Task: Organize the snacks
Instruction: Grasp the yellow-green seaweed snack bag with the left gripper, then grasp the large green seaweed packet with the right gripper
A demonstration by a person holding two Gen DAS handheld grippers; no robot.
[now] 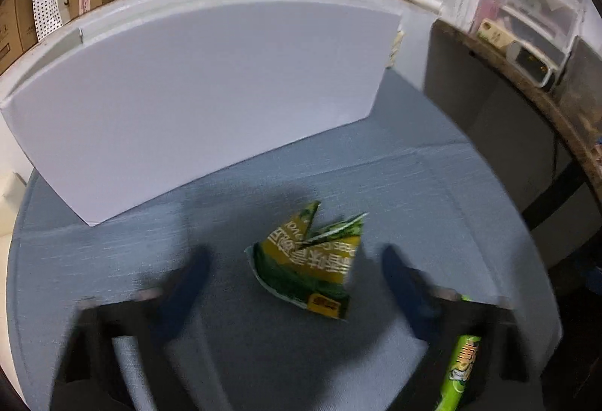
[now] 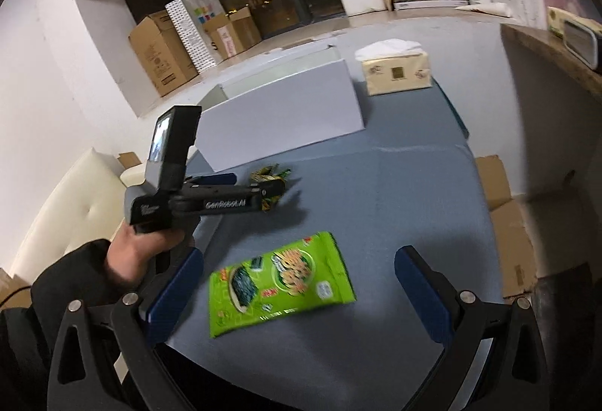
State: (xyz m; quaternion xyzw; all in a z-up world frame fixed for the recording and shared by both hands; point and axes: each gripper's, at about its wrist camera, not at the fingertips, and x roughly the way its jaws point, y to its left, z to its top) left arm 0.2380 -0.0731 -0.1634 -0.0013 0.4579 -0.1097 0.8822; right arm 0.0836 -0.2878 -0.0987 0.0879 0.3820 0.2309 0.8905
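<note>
Green snack bag (image 2: 280,281) between parted fingers (image 2: 423,292)

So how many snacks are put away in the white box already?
None that the pictures show; the white box interior is hidden. In hand: nothing, but the open left tool frames the yellow-green packet on the blue tabletop. The open right tool hangs over the bright green seaweed bag. Both snacks are left to pick up.
</note>
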